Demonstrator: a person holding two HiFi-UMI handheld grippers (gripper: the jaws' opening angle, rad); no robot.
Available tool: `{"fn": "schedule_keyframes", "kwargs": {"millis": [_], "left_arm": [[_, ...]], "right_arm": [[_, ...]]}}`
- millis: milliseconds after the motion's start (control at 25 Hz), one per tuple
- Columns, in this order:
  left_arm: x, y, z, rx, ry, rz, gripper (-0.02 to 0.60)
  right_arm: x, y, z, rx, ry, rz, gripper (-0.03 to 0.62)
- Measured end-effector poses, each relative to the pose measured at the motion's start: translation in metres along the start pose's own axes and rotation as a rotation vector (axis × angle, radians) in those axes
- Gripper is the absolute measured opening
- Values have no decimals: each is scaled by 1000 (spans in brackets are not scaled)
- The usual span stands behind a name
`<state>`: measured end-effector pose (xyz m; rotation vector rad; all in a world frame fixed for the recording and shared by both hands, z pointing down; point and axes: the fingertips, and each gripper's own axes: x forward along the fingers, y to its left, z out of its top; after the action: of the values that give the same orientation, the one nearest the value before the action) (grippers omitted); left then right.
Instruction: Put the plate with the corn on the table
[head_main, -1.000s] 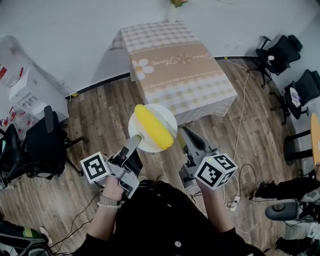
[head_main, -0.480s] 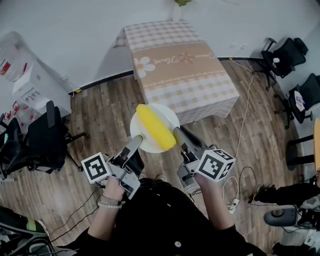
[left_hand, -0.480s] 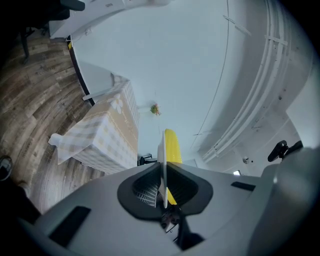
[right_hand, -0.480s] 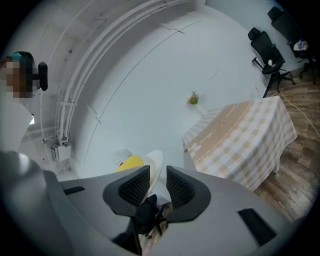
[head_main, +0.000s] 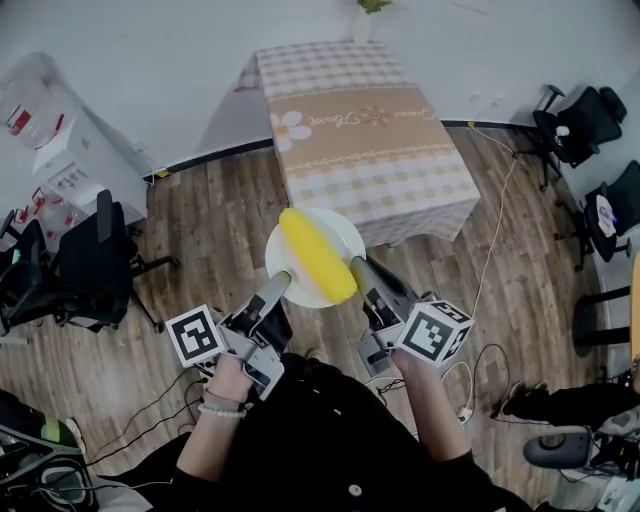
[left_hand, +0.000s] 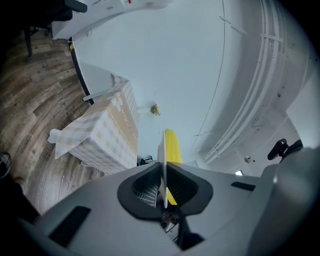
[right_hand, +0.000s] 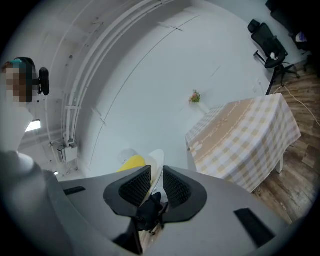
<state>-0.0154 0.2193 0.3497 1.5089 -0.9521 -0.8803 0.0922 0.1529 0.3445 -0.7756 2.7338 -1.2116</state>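
Note:
A white plate carries a yellow cob of corn and hangs in the air over the wooden floor, just short of the table with its checked beige cloth. My left gripper is shut on the plate's near left rim. My right gripper is shut on the near right rim. In the left gripper view the plate stands edge-on between the jaws of the left gripper, with the corn beside it. In the right gripper view the plate runs between the pads of the right gripper, the corn behind.
Black office chairs stand at the left and at the far right. A white cabinet sits by the left wall. A cable trails over the floor right of the table. A small vase of flowers is at the table's far end.
The plate with the corn and both grippers have shifted a little to the right, toward the table's near end. The right gripper's marker cube has rolled and sunk slightly.

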Motion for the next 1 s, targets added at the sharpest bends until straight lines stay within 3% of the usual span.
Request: {"fn": "schedule_keyframes", "kwargs": {"millis": [320,1000], "left_arm": [[1,-2,-15,6,-28,8,29],[29,6,-13,1,19,-4,29]], "right_arm": [[-11,-5,2,-14,7,24,106],[-12,-25,16,-14,-49,-23,104]]}}
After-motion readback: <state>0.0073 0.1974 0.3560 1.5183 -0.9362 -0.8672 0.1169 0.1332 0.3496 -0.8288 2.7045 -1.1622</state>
